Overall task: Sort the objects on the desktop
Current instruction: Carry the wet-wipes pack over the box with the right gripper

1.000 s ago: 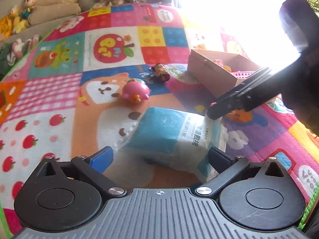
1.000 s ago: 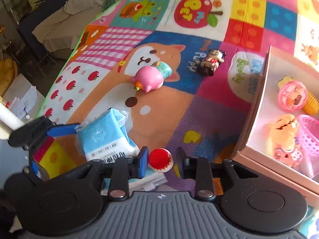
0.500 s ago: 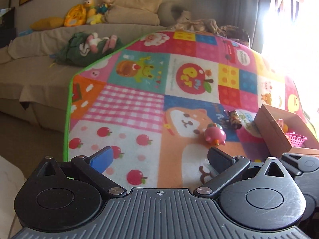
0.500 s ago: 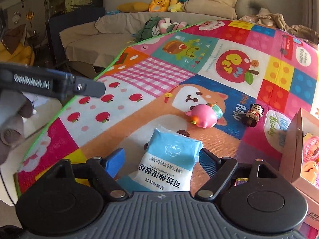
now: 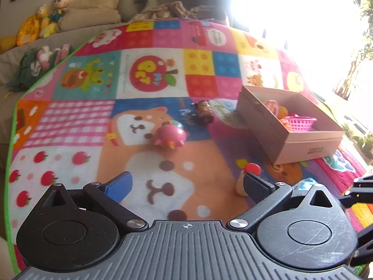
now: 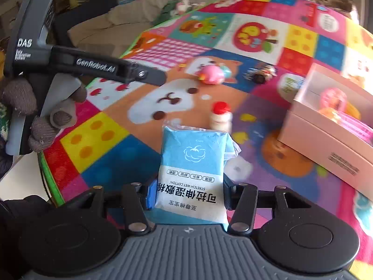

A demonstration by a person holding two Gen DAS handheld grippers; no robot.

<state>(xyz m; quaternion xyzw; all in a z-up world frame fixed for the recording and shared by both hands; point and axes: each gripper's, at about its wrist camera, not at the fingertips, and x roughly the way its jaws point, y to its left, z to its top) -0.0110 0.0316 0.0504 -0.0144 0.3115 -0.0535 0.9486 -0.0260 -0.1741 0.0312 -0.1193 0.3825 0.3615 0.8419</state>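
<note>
My right gripper [image 6: 187, 192] is shut on a blue and white pack of wet cotton wipes [image 6: 192, 168] and holds it above the play mat. A small bottle with a red cap [image 6: 220, 116] stands just beyond the pack; it also shows in the left wrist view [image 5: 248, 178], by my right finger. My left gripper [image 5: 186, 184] is open and empty above the mat. A pink round toy [image 5: 170, 135] and a small dark figure [image 5: 205, 112] lie further out. The open cardboard box [image 5: 305, 149] holds a pink basket and several toys.
The colourful play mat [image 5: 149, 74] covers a raised surface with a green edge at the left. A beige sofa with plush toys [image 5: 49, 21] stands behind it. Strong window glare fills the upper right. The left gripper's body [image 6: 98, 68] crosses the right view's upper left.
My right gripper has closed on the wipes pack and lifted it. My left gripper has swung back toward the mat's middle, still open. The red-capped bottle now stands free on the mat.
</note>
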